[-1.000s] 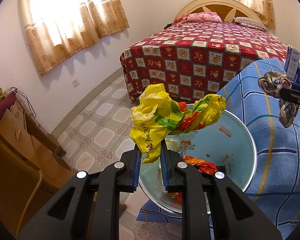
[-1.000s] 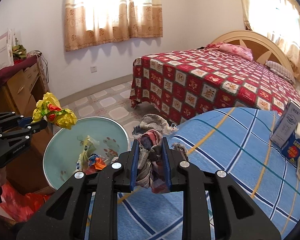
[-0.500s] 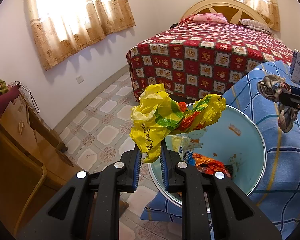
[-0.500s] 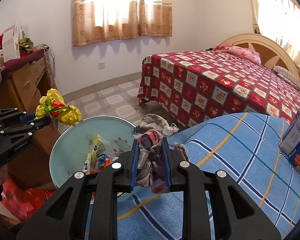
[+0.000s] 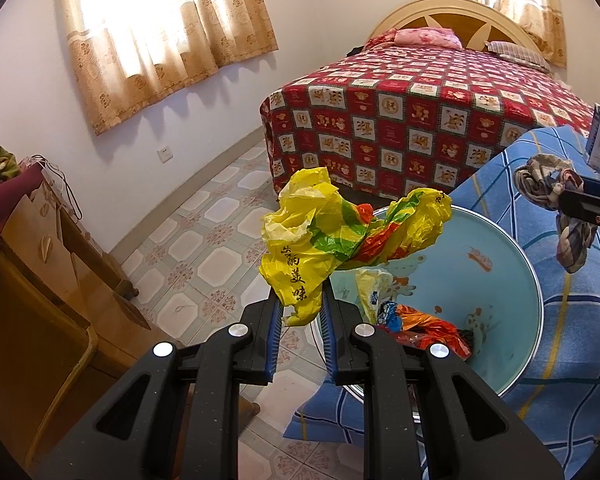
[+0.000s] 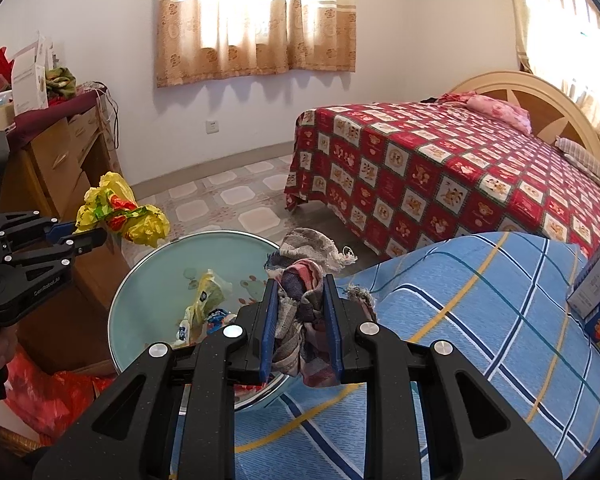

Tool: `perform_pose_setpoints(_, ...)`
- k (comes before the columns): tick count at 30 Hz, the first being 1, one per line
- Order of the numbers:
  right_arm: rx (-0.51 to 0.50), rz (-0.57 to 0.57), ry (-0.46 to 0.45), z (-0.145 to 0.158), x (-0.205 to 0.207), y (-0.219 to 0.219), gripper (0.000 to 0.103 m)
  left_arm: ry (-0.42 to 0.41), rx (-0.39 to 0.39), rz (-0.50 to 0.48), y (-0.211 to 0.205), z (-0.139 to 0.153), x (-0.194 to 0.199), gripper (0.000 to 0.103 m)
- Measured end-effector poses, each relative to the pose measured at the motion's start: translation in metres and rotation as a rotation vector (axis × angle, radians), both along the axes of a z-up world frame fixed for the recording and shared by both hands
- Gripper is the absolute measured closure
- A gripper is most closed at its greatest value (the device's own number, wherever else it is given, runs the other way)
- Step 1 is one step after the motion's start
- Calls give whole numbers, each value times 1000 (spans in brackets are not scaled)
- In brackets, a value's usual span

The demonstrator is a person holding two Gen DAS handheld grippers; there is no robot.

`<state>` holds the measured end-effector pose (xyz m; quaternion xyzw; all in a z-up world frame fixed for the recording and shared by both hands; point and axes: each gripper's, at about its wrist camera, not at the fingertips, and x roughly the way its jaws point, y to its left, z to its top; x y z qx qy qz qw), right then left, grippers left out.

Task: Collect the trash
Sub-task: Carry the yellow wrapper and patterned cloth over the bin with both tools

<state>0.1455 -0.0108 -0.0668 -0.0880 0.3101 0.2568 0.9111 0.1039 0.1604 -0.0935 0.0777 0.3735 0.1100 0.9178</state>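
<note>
Trash is split three ways here: on the left, the left tongs (image 5: pixel 300 312) pinch a crumpled yellow plastic bag (image 5: pixel 340 236) by its lower corner, and it hangs in the air above the near-left rim of a pale blue round basin (image 5: pixel 516 280). Inside the basin lie wrappers (image 6: pixel 204 308), a yellowish one and an orange one among them, though the small pieces are hard to make out. To the right, the right tongs (image 6: pixel 300 324) are clamped on a bunched, frayed rag (image 6: pixel 304 280) at the basin's right edge, over a blue checked blanket (image 6: pixel 480 300). Far right on that blanket stands a white-and-blue carton (image 6: pixel 598 276).
</note>
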Motion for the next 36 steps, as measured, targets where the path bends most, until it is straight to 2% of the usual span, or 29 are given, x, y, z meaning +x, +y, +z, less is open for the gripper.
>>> perform_pose_setpoints(36, -14, 46, 1, 0, -2, 15, 80, -6, -18, 21, 8, 0, 1, 85)
